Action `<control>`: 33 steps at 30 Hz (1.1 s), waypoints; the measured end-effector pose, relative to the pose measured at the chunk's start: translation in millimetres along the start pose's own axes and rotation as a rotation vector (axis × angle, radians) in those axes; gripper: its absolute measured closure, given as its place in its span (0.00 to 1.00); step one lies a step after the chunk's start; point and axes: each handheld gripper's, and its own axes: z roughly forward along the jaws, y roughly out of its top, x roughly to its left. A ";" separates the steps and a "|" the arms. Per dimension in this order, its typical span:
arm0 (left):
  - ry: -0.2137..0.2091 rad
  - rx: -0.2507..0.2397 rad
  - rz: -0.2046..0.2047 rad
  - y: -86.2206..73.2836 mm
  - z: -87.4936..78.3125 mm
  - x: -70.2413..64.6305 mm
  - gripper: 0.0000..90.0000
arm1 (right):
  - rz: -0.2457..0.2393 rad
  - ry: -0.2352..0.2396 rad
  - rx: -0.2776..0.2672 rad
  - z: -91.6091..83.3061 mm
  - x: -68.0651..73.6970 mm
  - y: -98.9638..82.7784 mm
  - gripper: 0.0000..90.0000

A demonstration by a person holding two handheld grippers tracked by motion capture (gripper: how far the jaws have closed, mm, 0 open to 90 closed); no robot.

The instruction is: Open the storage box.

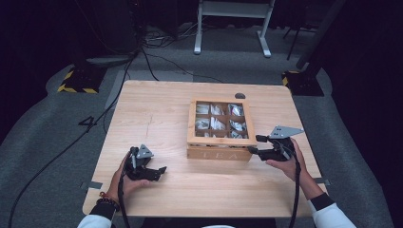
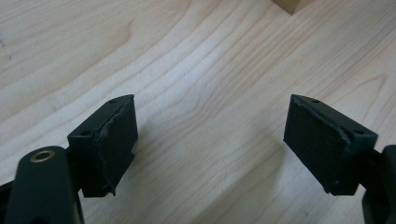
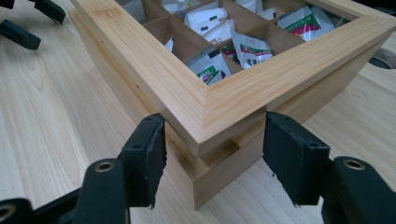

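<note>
High view shows a wooden tea box (image 1: pixel 219 129) with a windowed lid sitting right of centre on the counter (image 1: pixel 157 118). The right gripper (image 1: pixel 259 145) stands at the box's near right corner, and the right gripper view has that corner (image 3: pixel 210 140) between its fingers (image 3: pixel 147 154), which stand apart on either side without pressing; this placing looks meant to steady the box or catch the lid's edge. The left gripper (image 1: pixel 159 172) rests well left of the box, its fingers (image 2: pixel 114 140) apart over bare wood with nothing between them. Open counter lies left and in front of the box, while the right edge is nearer.
</note>
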 end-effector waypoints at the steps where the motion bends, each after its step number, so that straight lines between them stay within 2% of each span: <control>1: 0.001 -0.008 0.029 7.2 0.0 -3.2 0.20 | -0.001 -0.003 -0.004 -0.4 0.4 0.5 0.45; 6: -0.002 -0.045 0.063 22.7 -1.1 -8.8 0.20 | 0.002 -0.004 -0.017 -1.8 0.1 1.5 0.44; 7: 0.001 -0.062 0.090 31.0 -1.6 -11.4 0.20 | 0.006 -0.006 -0.021 -2.0 0.0 2.2 0.44; 8: 0.001 -0.062 0.090 31.0 -1.6 -11.4 0.20 | 0.006 -0.006 -0.021 -2.0 0.0 2.2 0.44; 9: 0.000 -0.082 0.101 39.9 -2.2 -13.6 0.20 | 0.006 -0.009 -0.030 -2.6 0.0 3.2 0.44; 10: 0.000 -0.082 0.101 39.9 -2.2 -13.6 0.20 | 0.006 -0.009 -0.030 -2.6 0.0 3.2 0.44; 12: 0.000 -0.113 0.124 53.1 -4.0 -17.7 0.20 | 0.010 -0.011 -0.045 -4.3 -0.5 4.8 0.44; 13: 0.000 -0.113 0.124 53.1 -4.0 -17.7 0.20 | 0.010 -0.011 -0.047 -4.9 -0.4 5.5 0.44; 17: 0.010 -0.151 0.154 71.1 -5.0 -24.8 0.20 | 0.014 -0.012 -0.056 -6.5 -1.1 7.7 0.44; 19: 0.015 -0.163 0.194 82.2 -2.6 -30.8 0.22 | 0.014 -0.015 -0.063 -7.7 -1.2 9.7 0.44; 20: 0.015 -0.163 0.194 82.2 -2.6 -30.8 0.23 | 0.014 -0.015 -0.063 -7.7 -1.2 9.7 0.44; 21: 0.016 -0.176 0.209 90.2 -0.5 -33.8 0.23 | 0.014 -0.016 -0.067 -8.2 -1.8 10.7 0.44; 29: 0.037 -0.226 0.229 113.8 5.9 -37.7 0.23 | 0.022 -0.026 -0.087 -11.0 -2.6 16.4 0.43; 33: 0.023 -0.261 0.220 119.6 6.2 -36.4 0.25 | 0.028 -0.029 -0.091 -11.8 -3.3 19.2 0.43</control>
